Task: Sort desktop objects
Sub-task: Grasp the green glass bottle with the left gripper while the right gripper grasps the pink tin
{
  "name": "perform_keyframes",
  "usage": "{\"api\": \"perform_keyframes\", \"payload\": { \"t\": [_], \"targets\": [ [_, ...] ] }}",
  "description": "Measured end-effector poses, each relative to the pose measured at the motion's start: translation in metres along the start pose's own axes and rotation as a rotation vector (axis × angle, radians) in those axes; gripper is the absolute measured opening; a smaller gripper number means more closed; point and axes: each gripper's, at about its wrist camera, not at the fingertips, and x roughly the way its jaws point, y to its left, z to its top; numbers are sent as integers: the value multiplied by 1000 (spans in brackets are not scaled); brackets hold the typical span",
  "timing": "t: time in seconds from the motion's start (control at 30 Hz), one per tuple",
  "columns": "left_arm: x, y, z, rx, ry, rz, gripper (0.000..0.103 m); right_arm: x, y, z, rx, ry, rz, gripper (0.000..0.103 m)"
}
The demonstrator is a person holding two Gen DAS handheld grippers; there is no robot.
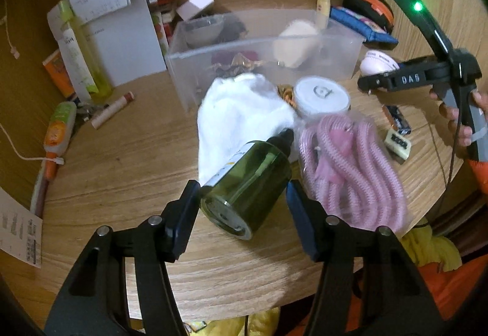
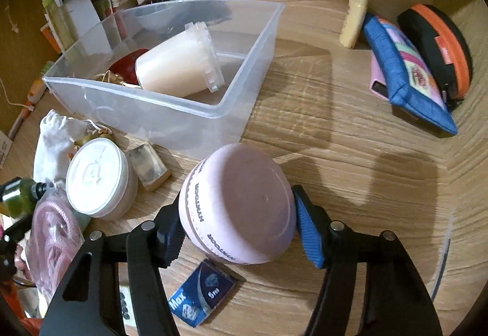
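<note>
My left gripper [image 1: 241,198] is shut on a dark green bottle [image 1: 244,186] and holds it tilted above the wooden desk [image 1: 122,171], cap pointing away. My right gripper [image 2: 238,214] is shut on a pink jar [image 2: 241,204], held above the desk; it also shows in the left wrist view [image 1: 378,64]. A clear plastic bin [image 2: 231,104] stands ahead, holding a cream-coloured cup [image 2: 180,61] and small items. A white cloth bag [image 1: 241,116], a white-lidded jar [image 1: 321,95] and a bagged pink cable [image 1: 350,159] lie in front of the bin [image 1: 195,61].
A blue pouch [image 2: 405,73], an orange-black case [image 2: 439,46] and a cream tube [image 2: 353,18] lie at the back right. A blue packet [image 2: 198,296] lies under my right gripper. Yellow bottles [image 1: 82,46], a white box [image 1: 128,30] and pens [image 1: 113,110] crowd the left.
</note>
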Motion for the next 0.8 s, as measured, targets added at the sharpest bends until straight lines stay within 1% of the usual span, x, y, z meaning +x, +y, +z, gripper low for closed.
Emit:
{"api": "perform_keyframes", "payload": {
  "t": [0.3,0.37,0.53,0.6,0.63,0.8],
  "targets": [
    [-27,6,16,-29,-95,-12,51,-37,-4,-4,5,-78,-1,60],
    [-28,6,20,-30,-104,-21,50,-45,-3,-3,5,-100,0,60],
    [-9,10,27,-55,-82,-68,50,-55,1,1,-9,-128,5,60],
    [2,14,31,-83,-64,-112,47,-55,3,1,-11,-127,10,60],
    [4,13,32,-89,-63,-122,46,-54,5,2,-13,-124,13,60],
    [10,9,40,-95,-76,-128,45,-54,10,1,-23,-126,14,60]
  ]
}}
